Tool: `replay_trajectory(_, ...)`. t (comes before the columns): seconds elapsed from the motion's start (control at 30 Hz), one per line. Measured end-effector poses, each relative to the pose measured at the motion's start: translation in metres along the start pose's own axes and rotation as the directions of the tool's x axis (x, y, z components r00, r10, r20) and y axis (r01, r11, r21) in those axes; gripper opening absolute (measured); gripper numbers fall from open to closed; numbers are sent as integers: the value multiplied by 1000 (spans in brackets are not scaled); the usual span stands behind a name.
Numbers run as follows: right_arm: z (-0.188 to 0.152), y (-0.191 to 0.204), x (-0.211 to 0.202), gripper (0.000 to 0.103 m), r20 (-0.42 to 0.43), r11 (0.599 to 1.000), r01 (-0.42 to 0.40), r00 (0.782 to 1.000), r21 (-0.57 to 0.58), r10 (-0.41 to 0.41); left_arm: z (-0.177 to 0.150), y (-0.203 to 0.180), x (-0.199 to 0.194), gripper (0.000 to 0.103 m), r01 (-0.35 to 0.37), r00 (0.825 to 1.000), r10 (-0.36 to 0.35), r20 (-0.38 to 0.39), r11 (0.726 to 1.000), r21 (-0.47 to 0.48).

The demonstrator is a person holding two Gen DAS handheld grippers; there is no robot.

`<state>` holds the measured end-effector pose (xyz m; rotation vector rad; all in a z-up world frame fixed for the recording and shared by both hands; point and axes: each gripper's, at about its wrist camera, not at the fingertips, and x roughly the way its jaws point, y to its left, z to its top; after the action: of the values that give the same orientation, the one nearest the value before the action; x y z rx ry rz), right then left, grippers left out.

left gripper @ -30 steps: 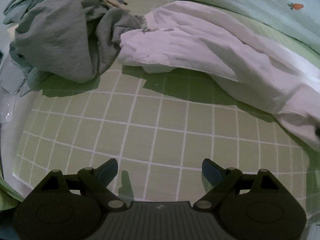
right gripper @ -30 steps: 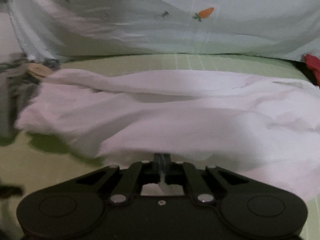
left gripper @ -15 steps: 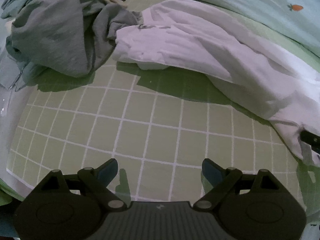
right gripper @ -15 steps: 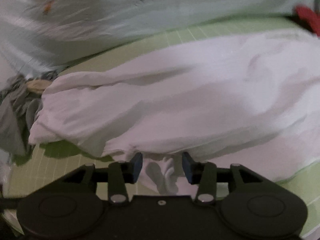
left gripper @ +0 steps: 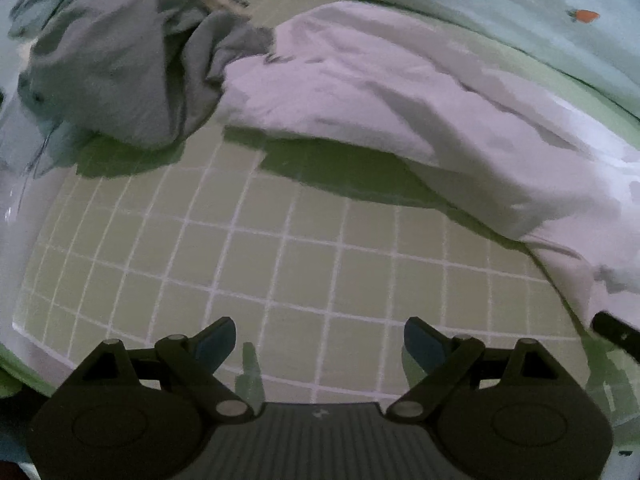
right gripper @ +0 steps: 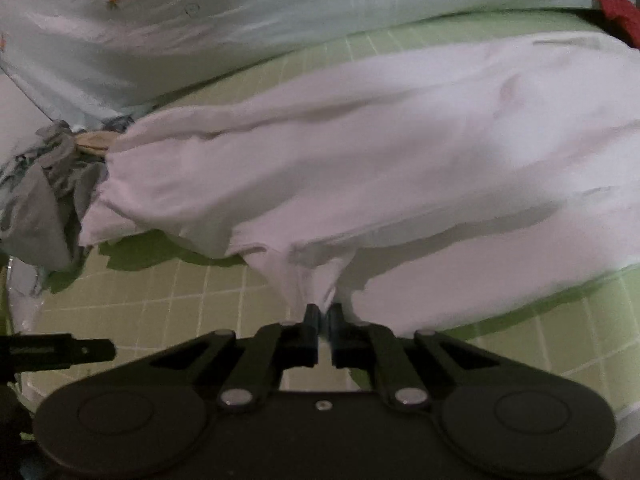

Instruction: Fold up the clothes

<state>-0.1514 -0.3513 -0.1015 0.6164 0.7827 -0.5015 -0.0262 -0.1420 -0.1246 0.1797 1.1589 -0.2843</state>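
Note:
A white garment (left gripper: 380,96) lies crumpled across the green gridded mat (left gripper: 280,248); it also fills the right wrist view (right gripper: 360,152). My right gripper (right gripper: 323,316) is shut on a bunched edge of the white garment, which hangs up from the mat. My left gripper (left gripper: 318,338) is open and empty, low over the bare mat, well short of the garment. The right gripper's tip shows at the right edge of the left wrist view (left gripper: 616,334).
A heap of grey clothes (left gripper: 116,64) lies at the mat's far left, touching the white garment. A pale carrot-print sheet (right gripper: 240,20) runs along the back. Something red (right gripper: 618,8) sits at the far right. The left gripper shows at the left (right gripper: 52,350).
My right gripper opened half a second ago and has now shut again on the white garment's edge, pulling it back and up. My left gripper stayed open with little shift.

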Motion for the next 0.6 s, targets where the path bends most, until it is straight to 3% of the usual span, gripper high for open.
replay_trajectory(0.07, 5, -7, -10, 26, 24, 1000, -10, 1000, 19, 10, 1, -11, -3, 91, 7, 1000, -8, 11, 1000, 22)
replay_trajectory(0.1, 7, -12, -14, 44, 38, 999, -15, 999, 34, 14, 3, -17, -4, 91, 13, 1000, -14, 16, 999, 36)
replay_trajectory(0.13, 9, -17, -18, 52, 51, 999, -15, 999, 50, 13, 5, -25, -5, 91, 18, 1000, -19, 20, 999, 51)
replay_trajectory(0.17, 10, -24, -22, 55, 62, 998, -5, 998, 64, 1, 7, -32, -5, 91, 23, 999, -25, 24, 997, 68)
replay_trajectory(0.23, 12, -39, -28, 81, 73, 995, 32, 997, 91, -38, 10, -50, -7, 91, 39, 999, -42, 31, 995, 96)
replay_trajectory(0.3, 11, -60, -36, 95, 98, 989, 74, 991, 130, -87, 11, -70, -8, 91, 56, 997, -61, 38, 991, 121)
replay_trajectory(0.4, 10, -93, -51, 102, 128, 978, 117, 982, 171, -140, 9, -101, -10, 91, 71, 996, -78, 43, 986, 150)
replay_trajectory(0.6, 15, -165, -80, 103, 138, 952, 190, 964, 239, -227, 0, -173, -13, 91, 60, 995, -76, 63, 974, 220)
